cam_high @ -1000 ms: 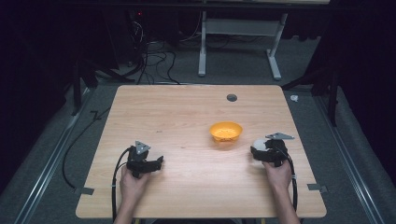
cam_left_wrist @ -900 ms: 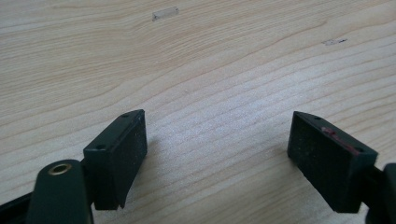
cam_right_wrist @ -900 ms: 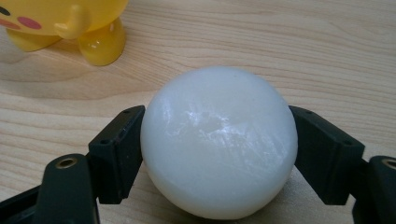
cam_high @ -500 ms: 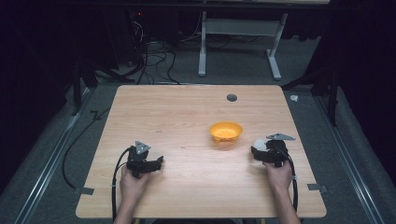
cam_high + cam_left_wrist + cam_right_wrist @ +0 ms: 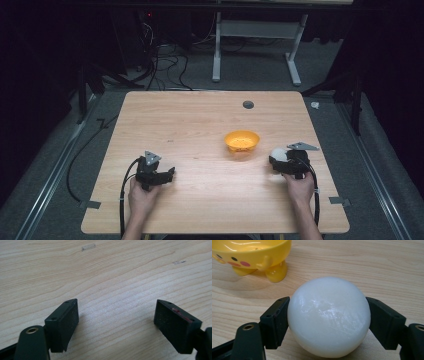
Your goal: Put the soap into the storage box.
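High view: we find the left gripper (image 5: 169, 175) at the near left of the wooden table (image 5: 190, 130), held low in the person's left hand (image 5: 142, 196), with its cable trailing back toward the near edge. In the left gripper view we note its jaws spread wide over bare wood, with nothing between them.

Toward the middle right of the table stands a small yellow bowl (image 5: 242, 141). The right gripper view shows that bowl (image 5: 249, 253) on stubby feet, with a painted face on its side, just beyond the ball and apart from it.

At the near right, the right gripper (image 5: 274, 161) is held in the right hand (image 5: 300, 185) and points toward the bowl. A white ball (image 5: 278, 154) sits at its tip. In the right gripper view we record the ball (image 5: 329, 316) between the two black jaws, both pads pressed against its sides. The ball sits low, just above the table; we cannot tell whether it rests on the wood.
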